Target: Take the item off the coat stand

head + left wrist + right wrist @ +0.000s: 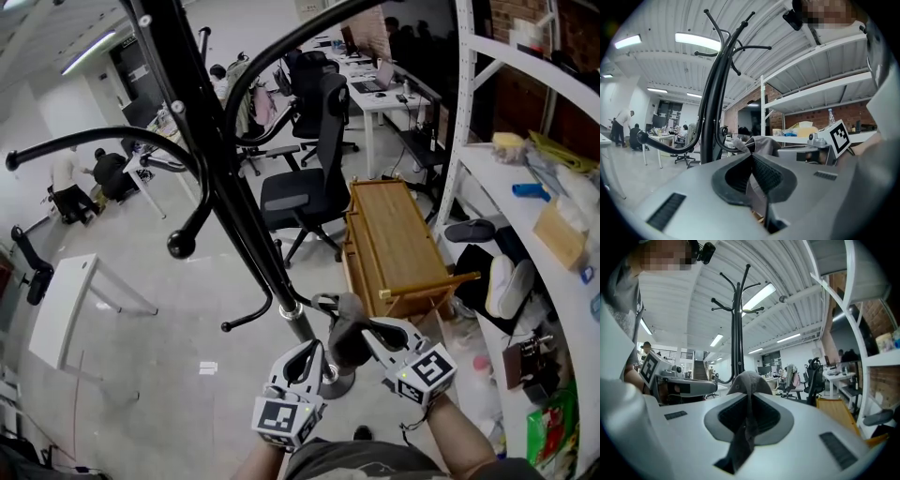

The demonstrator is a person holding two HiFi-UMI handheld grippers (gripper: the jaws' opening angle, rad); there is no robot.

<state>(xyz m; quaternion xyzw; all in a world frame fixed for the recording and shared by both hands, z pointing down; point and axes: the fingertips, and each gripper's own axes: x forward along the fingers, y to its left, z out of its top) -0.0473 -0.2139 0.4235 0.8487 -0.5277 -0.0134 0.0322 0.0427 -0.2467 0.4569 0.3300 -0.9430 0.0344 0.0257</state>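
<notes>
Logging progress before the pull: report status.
Both shut on grey cloth: left tool, right tool. Cloth at coat stand, by lower hook. Stand close beside left tool.

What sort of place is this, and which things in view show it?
Probably an open-plan office or workshop: long desks with laptops, swivel chairs, and white shelves stacked with assorted supplies.
</notes>
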